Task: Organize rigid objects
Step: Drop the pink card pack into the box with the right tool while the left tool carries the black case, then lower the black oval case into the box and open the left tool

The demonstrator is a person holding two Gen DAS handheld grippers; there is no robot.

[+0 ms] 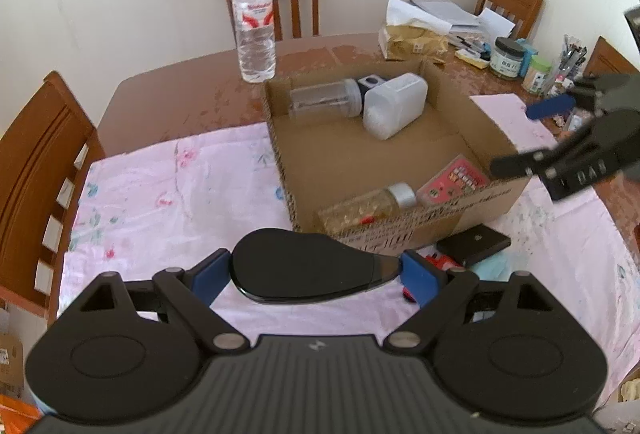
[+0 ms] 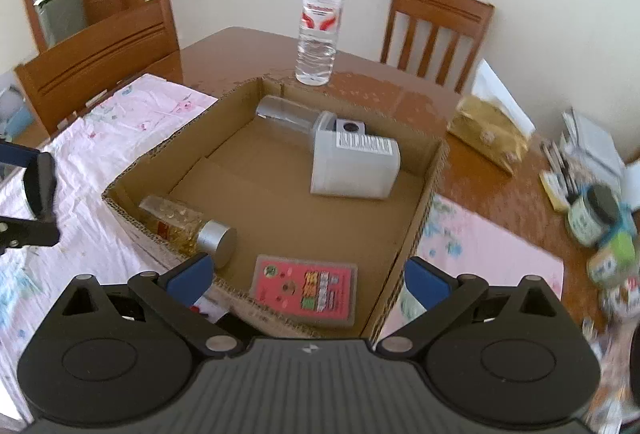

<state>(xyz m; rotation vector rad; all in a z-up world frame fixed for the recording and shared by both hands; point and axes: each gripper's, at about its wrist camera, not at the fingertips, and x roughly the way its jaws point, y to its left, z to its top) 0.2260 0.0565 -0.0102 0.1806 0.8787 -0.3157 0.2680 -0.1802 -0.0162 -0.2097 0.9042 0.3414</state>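
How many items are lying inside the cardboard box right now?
5, perhaps more hidden: a clear jar and a small grey cube at the far wall, a white container before them, an amber bottle and a pink card pack at the near wall.

Black case (image 1: pixel 308 266), perhaps eyewear, held crosswise

hidden: I lose the red item (image 1: pixel 436 261) behind the cardboard box (image 1: pixel 496 193) | blurred: jars (image 2: pixel 600 230) right of box, labels unreadable | cut off: chair (image 1: pixel 36 169) left of box
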